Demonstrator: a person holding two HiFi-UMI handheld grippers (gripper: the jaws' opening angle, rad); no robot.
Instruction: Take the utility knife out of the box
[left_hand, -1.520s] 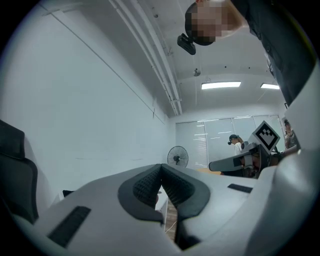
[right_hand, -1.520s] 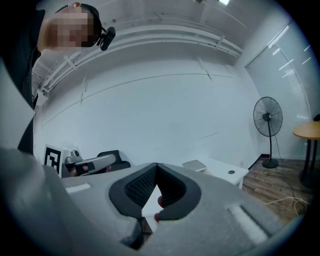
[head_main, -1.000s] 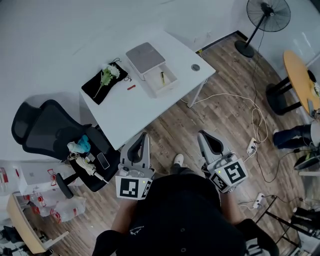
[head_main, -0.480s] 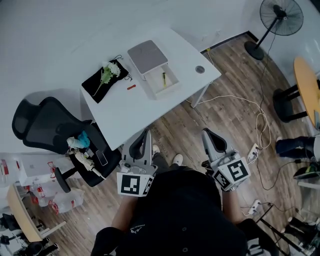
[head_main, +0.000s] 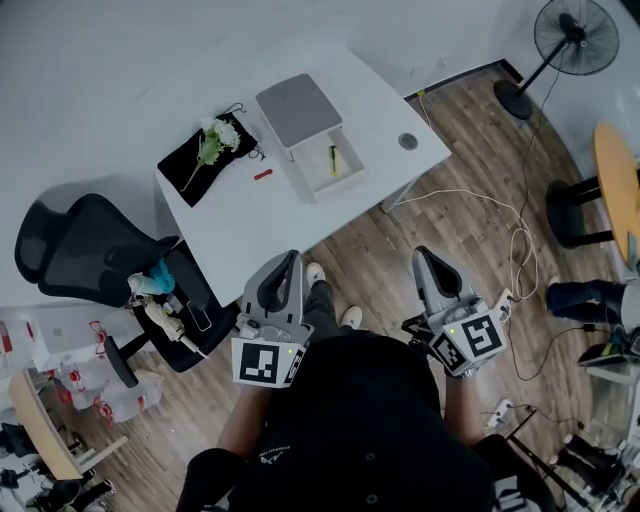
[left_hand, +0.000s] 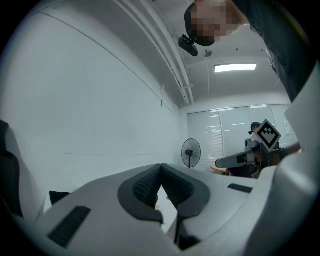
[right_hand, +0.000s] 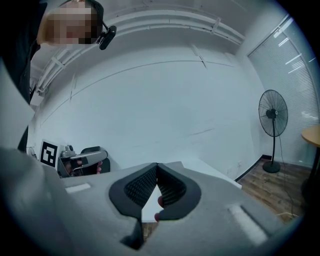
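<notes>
Utility knife (head_main: 333, 160), slim, yellow and black, lies in the open white cardboard box (head_main: 318, 186) on the white bench (head_main: 262, 228) at 12 o'clock. The person has stepped slightly nearer, but the left tool (head_main: 288, 266) and right tool (head_main: 428, 260), both pinched together and empty, remain well short, so the approach has only begun

Seen from above, a person holds the left gripper (head_main: 286, 262) and the right gripper (head_main: 426, 256) out in front of the torso, side by side and well apart, both pointing forward. Each gripper's jaws are pressed together at the tips with nothing between them. The left forearm (head_main: 243, 430) and the right forearm (head_main: 457, 412) stay tucked close to the body.
</notes>
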